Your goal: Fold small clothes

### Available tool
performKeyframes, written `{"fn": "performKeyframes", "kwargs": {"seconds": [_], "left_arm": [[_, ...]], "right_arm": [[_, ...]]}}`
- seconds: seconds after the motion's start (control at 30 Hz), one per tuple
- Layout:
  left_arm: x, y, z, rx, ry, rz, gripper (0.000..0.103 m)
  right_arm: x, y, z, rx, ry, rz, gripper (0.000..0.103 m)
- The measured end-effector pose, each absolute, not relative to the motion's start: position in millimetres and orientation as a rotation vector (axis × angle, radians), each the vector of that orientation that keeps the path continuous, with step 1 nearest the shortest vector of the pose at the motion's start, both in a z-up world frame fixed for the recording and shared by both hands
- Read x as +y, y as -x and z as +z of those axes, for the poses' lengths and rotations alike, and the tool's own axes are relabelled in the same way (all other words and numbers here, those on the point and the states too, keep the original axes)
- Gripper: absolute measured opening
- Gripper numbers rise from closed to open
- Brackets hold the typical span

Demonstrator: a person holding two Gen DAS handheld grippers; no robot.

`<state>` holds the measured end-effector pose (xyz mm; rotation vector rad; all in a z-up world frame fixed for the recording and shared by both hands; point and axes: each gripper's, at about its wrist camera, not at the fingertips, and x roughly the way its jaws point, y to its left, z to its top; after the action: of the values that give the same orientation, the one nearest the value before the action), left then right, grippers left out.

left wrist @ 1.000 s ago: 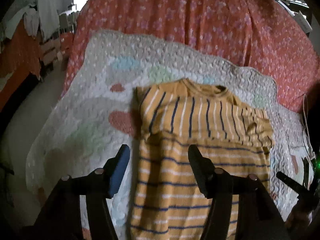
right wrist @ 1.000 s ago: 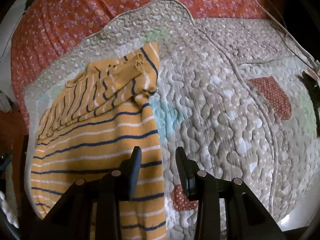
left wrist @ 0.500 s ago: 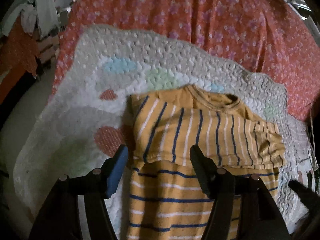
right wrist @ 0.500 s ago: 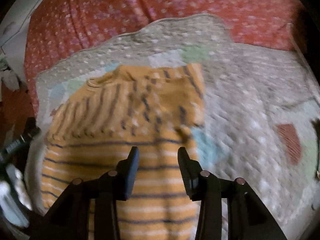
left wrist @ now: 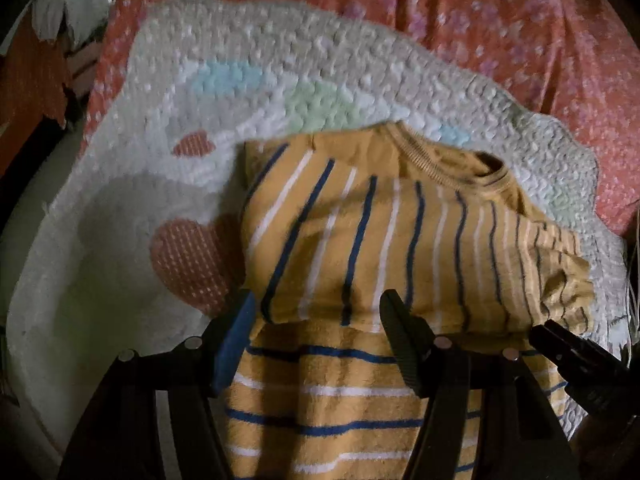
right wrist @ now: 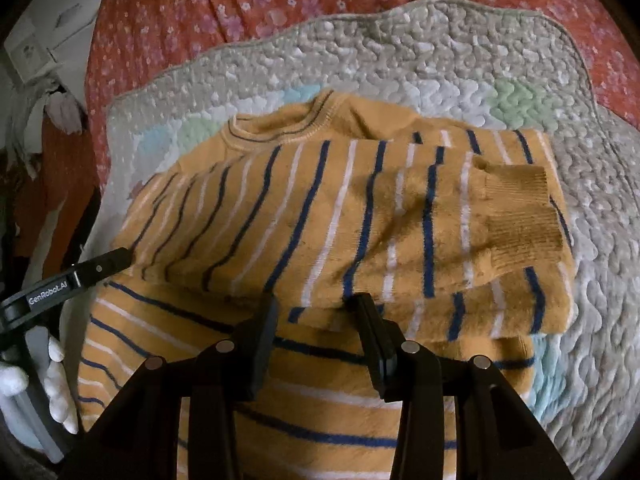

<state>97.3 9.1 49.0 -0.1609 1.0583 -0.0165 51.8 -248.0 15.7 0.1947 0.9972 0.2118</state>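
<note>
1. Left claw (left wrist: 316,312): fingers spread wide, nothing between them. It hangs over the near-left part of the striped sweater (left wrist: 360,264), tips about level with the lower edge of the folded-over sleeve layer. Contact with the cloth: cannot tell.

2. Right claw (right wrist: 316,316): also parted, a narrower gap, nothing pinched. Tips sit just at the near edge of the same sleeve layer. The left claw's black finger enters the right wrist view from the left.

3. The orange sweater, blue and white stripes, lies flat on the quilted mat (right wrist: 440,60). Sleeves are folded across the chest; the ribbed cuff (right wrist: 520,216) rests on top at the right, collar (right wrist: 280,128) at the far end. The lower body runs toward the cameras and out of view.

4. Judgement: sleeve folds look done; the bottom-to-collar fold remains. Neither claw holds the hem.

5. Risks:
- A claw closing here could catch only the top sleeve layer and drag it open, undoing the fold.
- The knit is thick and soft; a shallow pinch may slip during the lift.
- Uneven lifting of the two sides would skew the fold and shift the cuff.
- The mat could bunch if the fingers dig under the cloth.

6. Farthest: red floral bedspread (left wrist: 480,20) under the mat.
</note>
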Motion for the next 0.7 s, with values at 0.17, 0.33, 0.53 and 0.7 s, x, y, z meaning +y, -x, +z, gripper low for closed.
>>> {"fn": "performKeyframes", "kwargs": {"seconds": [0.17,0.33,0.53,0.7], "left_arm": [[15,-102,39,1.089,0.195,-0.002,0.064],[16,-102,37,1.096,0.209,-0.006,0.064],[15,-104,36,1.090,0.194,-0.003,0.065],[15,-104,39,1.066,0.179,0.006,0.065]], "right_arm": [[-260,-57,17,1.033,-0.198,0.144,0.044],[-284,-56,20,1.031,-0.173,0.029,0.044],[-315,-50,25,0.998,-0.282,-0.031,0.044],[-316,-47,32,0.923,-0.261,-0.074,0.044]]}}
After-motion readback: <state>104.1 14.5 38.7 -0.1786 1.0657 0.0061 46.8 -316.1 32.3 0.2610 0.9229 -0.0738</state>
